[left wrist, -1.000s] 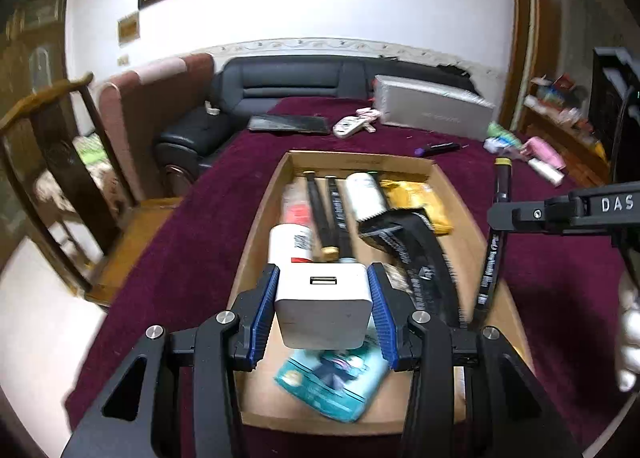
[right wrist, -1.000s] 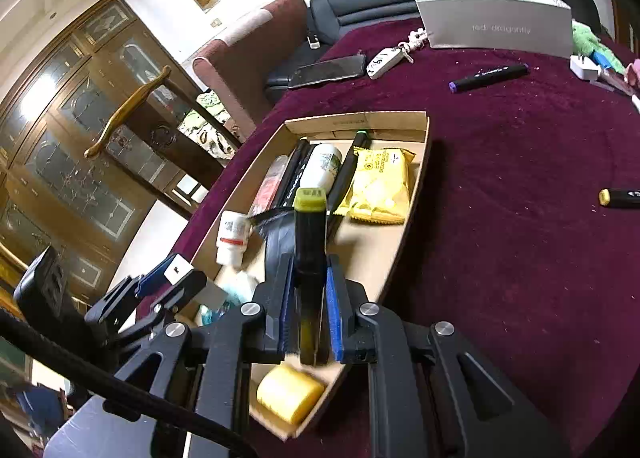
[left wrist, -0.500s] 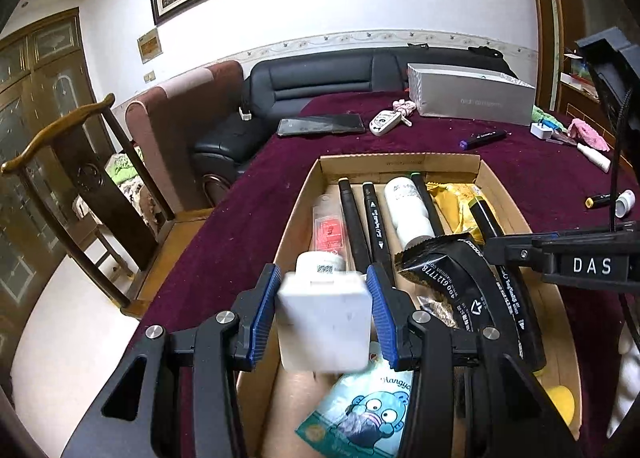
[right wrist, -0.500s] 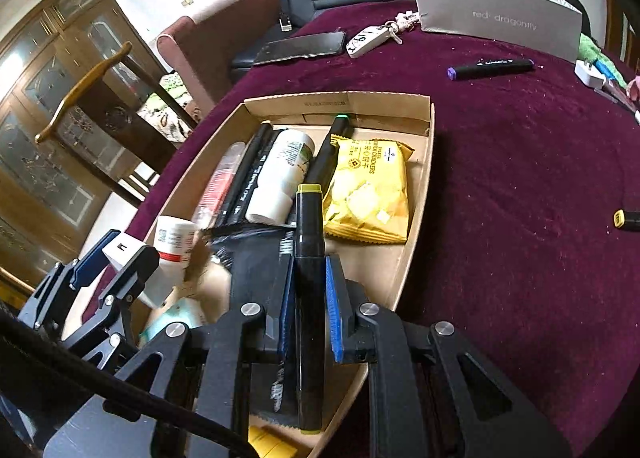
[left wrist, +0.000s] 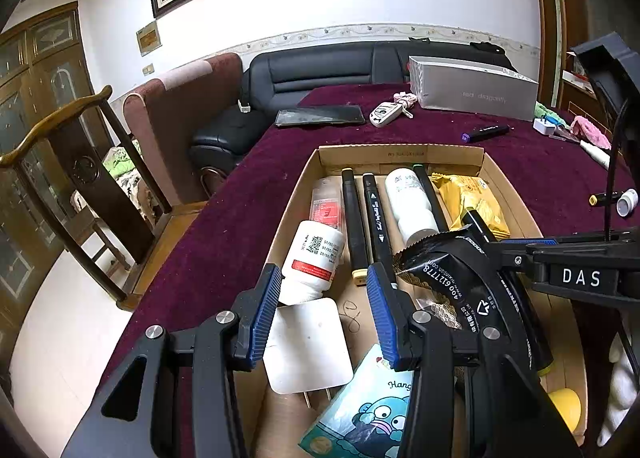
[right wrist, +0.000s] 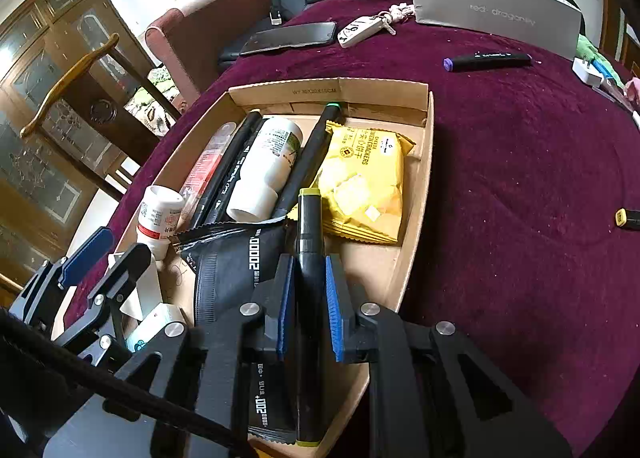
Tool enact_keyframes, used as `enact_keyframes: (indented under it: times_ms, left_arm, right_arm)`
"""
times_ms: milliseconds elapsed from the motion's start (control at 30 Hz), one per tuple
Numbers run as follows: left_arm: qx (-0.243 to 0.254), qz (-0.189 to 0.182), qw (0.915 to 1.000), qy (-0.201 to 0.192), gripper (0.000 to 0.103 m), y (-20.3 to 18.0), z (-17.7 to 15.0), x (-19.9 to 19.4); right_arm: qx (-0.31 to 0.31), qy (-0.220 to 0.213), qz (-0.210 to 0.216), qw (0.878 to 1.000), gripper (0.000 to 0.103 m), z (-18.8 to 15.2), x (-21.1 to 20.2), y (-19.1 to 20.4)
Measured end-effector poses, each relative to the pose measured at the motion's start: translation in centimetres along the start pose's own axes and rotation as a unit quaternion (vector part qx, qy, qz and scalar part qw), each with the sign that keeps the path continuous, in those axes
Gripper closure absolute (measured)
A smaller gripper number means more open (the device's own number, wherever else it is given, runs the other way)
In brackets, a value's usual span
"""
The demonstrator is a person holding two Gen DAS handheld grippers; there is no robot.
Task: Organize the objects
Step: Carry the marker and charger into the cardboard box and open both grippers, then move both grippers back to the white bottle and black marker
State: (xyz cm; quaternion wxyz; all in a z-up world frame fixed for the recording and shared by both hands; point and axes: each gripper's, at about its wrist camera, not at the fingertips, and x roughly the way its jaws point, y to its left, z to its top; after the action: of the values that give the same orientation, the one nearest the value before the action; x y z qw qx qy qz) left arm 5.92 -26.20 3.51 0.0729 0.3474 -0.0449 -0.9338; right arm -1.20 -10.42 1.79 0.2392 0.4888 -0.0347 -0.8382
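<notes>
Since the earlier frame, the left gripper [left wrist: 322, 314] has spread and let go the charger [left wrist: 306, 344], which now lies flat in the box [left wrist: 400, 154] between its parted fingers. Right gripper [right wrist: 306, 298] is narrowly parted around a marker [right wrist: 309, 258]; whether it touches is unclear. Marker's long axis runs straight ahead along the fingers, atop the black pouch [right wrist: 236, 262]. Loose markers lie well off to its right.

My table [right wrist: 500, 186], covered in dark red cloth, carries a cardboard tray [right wrist: 426, 162] at frame centre. Above it lie a black phone [right wrist: 290, 38], a key fob [right wrist: 360, 32], a grey box [right wrist: 496, 14] and a purple-capped marker [right wrist: 486, 60].
</notes>
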Motion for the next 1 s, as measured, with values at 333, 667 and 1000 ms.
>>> enact_keyframes:
  times_ms: [333,667,1000]
  left_arm:
    - [-0.001,0.000,1.0000,0.008,0.063,0.0,0.3,-0.5]
    - [0.012,0.015,0.9997,-0.015,0.063,-1.0,1.2,-3.6]
    - [0.054,0.017,0.9971,-0.051,0.056,-4.7,2.2,-8.1]
  right_arm:
    - [0.019,-0.010,0.001,1.000,0.073,-0.1,-1.0,-0.4]
    - [0.043,-0.066,-0.002,0.997,0.061,-1.0,-6.1,-2.6]
    - [0.037,-0.218,-0.147,0.964,0.038,-3.1,-17.0,-6.6]
